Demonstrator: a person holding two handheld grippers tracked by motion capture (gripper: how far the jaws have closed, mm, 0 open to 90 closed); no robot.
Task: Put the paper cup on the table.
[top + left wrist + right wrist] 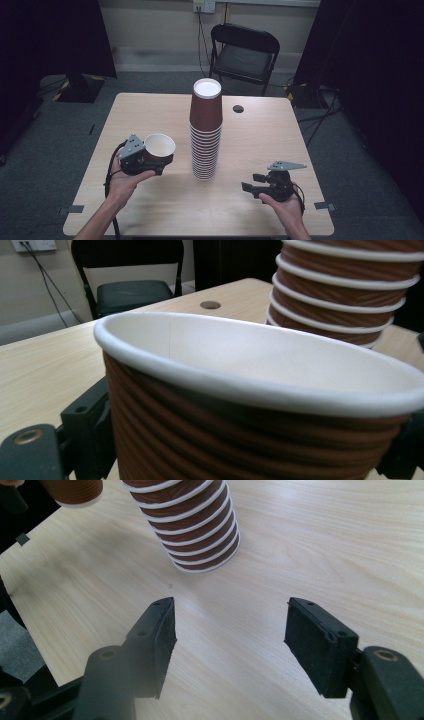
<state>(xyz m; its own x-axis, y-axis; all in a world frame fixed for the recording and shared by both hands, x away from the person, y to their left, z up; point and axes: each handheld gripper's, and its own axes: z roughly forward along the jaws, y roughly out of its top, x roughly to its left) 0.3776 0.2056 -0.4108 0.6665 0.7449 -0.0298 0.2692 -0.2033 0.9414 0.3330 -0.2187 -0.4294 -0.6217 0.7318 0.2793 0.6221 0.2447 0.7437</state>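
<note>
High view: left tool (pixel 159 161) clamps a brown cup (pixel 159 148) upright, mouth up; right tool (pixel 251 182) gapes empty

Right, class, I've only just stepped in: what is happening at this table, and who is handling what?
A person sits at a wooden table with a handheld tool in each hand. The left tool is closed on a single brown paper cup, held mouth up, to the left of a tall stack of upside-down cups standing mid-table. The right tool is open and holds nothing, low over the table to the right of the stack. A black folding chair stands beyond the table.
</note>
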